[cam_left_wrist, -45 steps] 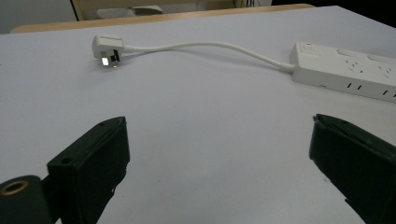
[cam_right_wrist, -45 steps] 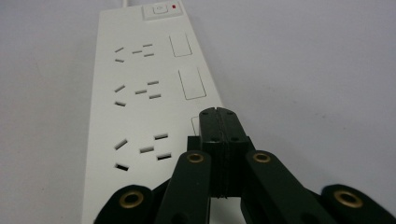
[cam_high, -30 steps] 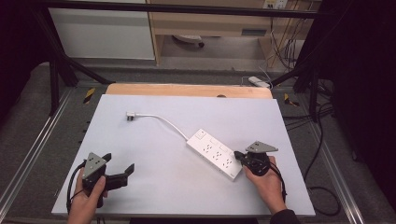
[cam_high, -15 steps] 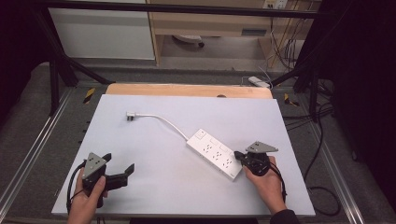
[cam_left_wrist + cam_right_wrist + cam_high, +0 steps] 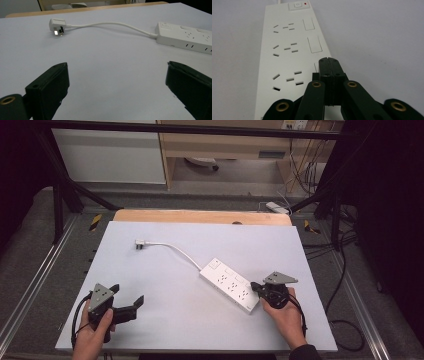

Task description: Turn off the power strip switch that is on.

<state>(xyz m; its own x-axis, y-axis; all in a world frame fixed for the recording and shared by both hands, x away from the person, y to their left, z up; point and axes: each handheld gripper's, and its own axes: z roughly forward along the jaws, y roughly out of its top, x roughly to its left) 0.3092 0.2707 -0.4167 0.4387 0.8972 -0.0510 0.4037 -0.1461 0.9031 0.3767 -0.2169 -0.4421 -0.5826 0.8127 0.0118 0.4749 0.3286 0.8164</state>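
A white power strip (image 5: 229,283) lies slantwise on the white table top (image 5: 165,330), right of the middle. Its cable (image 5: 180,251) curves to a white plug (image 5: 140,244) at the far left. My right gripper (image 5: 254,287) is shut, nothing between its jaws, with the tips over the strip's near end. In the right gripper view the closed tips (image 5: 329,61) sit above the strip (image 5: 287,50) beside its nearest sockets. At the near left my left gripper (image 5: 126,294) stands open and empty. From the left gripper (image 5: 116,75), the plug (image 5: 57,25) and the strip (image 5: 185,37) lie far ahead.
A wooden strip (image 5: 200,216) borders the table's far edge. Beyond it is a grey floor with another white power strip (image 5: 276,208) and loose cables (image 5: 345,270) at the right. Metal rails run along both sides of the table.
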